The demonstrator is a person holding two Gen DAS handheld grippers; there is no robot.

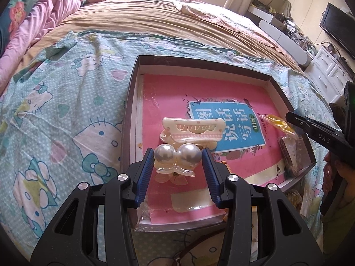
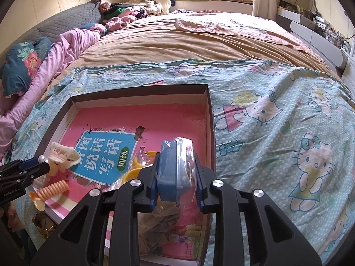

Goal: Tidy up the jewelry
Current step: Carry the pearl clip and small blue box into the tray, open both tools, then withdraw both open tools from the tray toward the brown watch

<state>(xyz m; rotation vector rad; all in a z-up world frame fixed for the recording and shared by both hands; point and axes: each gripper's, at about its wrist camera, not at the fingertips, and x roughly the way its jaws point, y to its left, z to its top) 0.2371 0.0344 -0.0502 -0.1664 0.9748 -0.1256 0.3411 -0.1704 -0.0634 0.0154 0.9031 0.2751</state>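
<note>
the left gripper (image 1: 177,155) is closed on a cream hair claw clip (image 1: 192,130) by its two pearl balls, holding it over the shallow cardboard box (image 1: 200,63), above the pink book (image 1: 168,88) lining it. the right gripper (image 2: 176,166) pinches a blue block in a clear plastic bag (image 2: 175,159) over the box's right side. a peach spiral hair tie (image 2: 53,190) lies near the left corner.
</note>
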